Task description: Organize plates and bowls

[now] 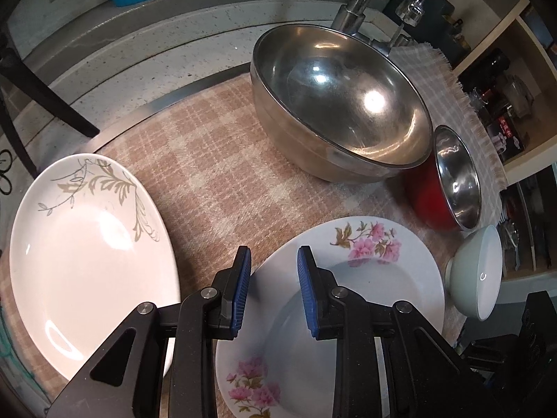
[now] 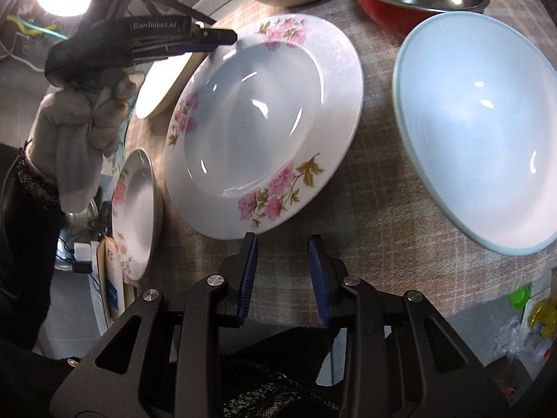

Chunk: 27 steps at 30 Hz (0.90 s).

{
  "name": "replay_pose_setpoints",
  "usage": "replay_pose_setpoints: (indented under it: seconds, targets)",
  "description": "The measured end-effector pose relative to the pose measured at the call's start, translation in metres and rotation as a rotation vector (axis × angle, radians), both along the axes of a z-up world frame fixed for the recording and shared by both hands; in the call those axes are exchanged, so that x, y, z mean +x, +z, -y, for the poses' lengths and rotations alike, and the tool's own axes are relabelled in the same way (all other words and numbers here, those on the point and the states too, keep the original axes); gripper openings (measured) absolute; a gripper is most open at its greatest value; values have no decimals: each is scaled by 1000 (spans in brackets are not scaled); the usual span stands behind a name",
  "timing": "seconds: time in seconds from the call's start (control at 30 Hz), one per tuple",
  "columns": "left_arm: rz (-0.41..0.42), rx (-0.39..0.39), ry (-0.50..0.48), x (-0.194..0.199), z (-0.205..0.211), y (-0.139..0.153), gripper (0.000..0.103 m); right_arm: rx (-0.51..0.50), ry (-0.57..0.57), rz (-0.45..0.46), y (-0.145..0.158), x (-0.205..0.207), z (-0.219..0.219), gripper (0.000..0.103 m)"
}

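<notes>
On checked cloth (image 1: 209,160) over worktop: pink-flowered plate (image 1: 410,278) at 5 o'clock in left wrist view, leaf-patterned plate (image 1: 90,254) at 8 o'clock. Large steel bowl (image 1: 341,104) at 1 o'clock; red bowl (image 1: 426,202) and pale blue bowl (image 1: 477,275) at 3 o'clock. Left tongs (image 1: 273,291) narrow, nothing between pads, above flowered plate's rim. Right tongs (image 2: 282,271) narrow, empty, just beside that plate's near rim. Gloved hand (image 2: 76,129) at 9 o'clock.

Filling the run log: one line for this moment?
left claw: open over flowered plate | right claw: open, empty | plate on cloth
</notes>
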State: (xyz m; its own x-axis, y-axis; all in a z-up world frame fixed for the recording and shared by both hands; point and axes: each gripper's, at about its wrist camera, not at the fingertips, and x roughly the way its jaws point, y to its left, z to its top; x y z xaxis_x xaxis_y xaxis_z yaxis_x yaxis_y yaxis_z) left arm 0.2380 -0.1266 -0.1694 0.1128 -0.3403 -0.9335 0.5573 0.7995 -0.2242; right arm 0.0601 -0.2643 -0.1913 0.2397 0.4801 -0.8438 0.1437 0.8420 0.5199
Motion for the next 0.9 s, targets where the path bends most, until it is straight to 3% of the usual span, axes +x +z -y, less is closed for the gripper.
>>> replay_pose_setpoints:
  seconds: [0.33,0.5,0.63,0.9]
  targets:
    - [-29,-1,-37,7,4,-1,26,91,-77,-21,-6,4,10,32]
    - [-39,3,-67,11,12,-1,26,87,-57,-26,-7,9,2,31]
    - [-22,14,-79,15,18,1,26,86,-45,-21,-6,12,-4,22]
    - [-78,-18,-83,13,10,-5,26,87,-45,-20,-4,12,-3,22]
